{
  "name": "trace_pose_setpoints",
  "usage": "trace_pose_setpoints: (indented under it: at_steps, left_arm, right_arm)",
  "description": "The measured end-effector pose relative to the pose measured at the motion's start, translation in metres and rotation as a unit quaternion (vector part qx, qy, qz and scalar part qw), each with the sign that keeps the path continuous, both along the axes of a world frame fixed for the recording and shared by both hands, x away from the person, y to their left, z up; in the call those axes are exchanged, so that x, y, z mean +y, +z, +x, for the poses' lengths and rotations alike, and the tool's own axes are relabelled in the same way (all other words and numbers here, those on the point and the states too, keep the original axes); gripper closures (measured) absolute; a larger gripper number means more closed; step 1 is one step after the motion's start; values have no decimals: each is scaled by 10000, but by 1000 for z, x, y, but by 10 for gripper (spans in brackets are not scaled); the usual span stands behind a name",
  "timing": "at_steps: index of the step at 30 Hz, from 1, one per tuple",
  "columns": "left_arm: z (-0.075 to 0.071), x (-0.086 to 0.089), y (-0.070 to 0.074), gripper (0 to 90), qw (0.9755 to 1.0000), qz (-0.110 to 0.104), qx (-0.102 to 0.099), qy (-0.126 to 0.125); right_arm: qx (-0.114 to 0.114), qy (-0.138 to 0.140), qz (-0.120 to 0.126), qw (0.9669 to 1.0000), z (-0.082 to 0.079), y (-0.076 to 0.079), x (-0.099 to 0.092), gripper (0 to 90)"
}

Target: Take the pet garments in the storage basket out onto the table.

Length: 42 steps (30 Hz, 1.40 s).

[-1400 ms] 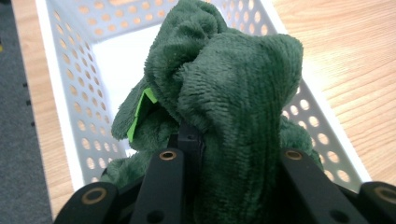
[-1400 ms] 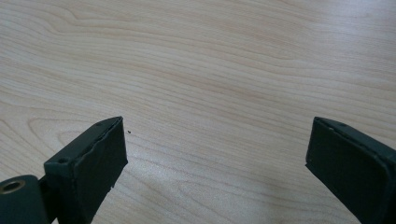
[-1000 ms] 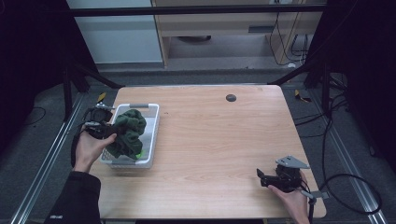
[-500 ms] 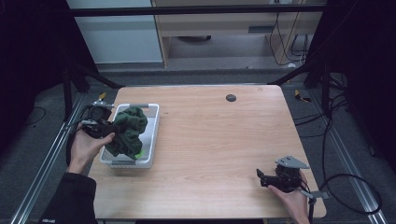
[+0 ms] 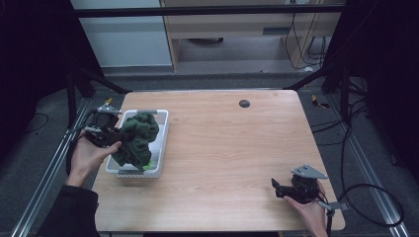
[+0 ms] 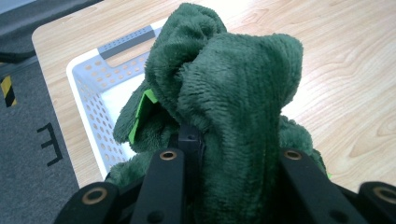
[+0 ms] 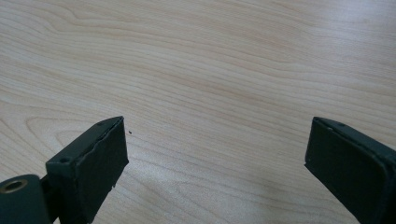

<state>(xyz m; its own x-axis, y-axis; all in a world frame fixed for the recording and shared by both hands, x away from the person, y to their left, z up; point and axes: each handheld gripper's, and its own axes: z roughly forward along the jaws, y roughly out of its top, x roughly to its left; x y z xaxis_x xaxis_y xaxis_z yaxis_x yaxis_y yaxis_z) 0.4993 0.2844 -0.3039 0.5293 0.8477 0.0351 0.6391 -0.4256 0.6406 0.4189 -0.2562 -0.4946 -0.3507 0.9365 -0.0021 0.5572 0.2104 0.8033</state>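
A dark green fleece cloth (image 5: 137,139) hangs bunched above a white perforated basket (image 5: 159,122) at the table's left side. My left gripper (image 5: 109,139) is shut on the cloth's left part, held up by the hand. In the left gripper view the cloth (image 6: 233,93) bulges between the two black jaws of the left gripper (image 6: 231,163), and a bright green tag (image 6: 140,112) shows on it. The basket (image 6: 88,79) lies below. My right gripper (image 5: 276,187) rests low at the table's front right, open, with bare wood between its jaws in the right gripper view (image 7: 215,149).
The wooden table (image 5: 232,143) has a small dark round hole (image 5: 244,103) near its far edge. Black frame posts stand at the far corners, and cables trail on the floor at the right. A black and yellow marker lies on the floor at the far left.
My left gripper has lifted the green cloth higher out of the basket and drawn it slightly toward the far side. The right gripper has stayed put.
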Motion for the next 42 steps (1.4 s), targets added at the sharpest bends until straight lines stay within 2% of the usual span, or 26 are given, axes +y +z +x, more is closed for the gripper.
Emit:
trace_pose_setpoints:
  at_steps: [12,19,23,29,34,42]
  left_arm:
    - [-15,-14,14,726,9994,79,-106,-313]
    - [-19,-23,19,726,9989,92,-133,-451]
    - [-22,-30,21,726,9982,98,-142,-573]
    - [-26,-44,25,726,9962,264,-155,-811]
    - [-28,-55,26,726,9950,267,-180,-945]
    - [-27,-71,21,726,9933,270,-91,-1118]
  right_arm:
    - [-21,-1,-20,10000,0,0,0,54]
    - [-37,10,-29,10000,0,0,1,55]
    - [-41,13,-23,10000,0,1,1,55]
    - [-58,20,-16,10000,-1,1,1,54]
    - [-68,30,-21,10000,-1,1,0,55]
    - [-76,17,-22,10000,-1,1,0,55]
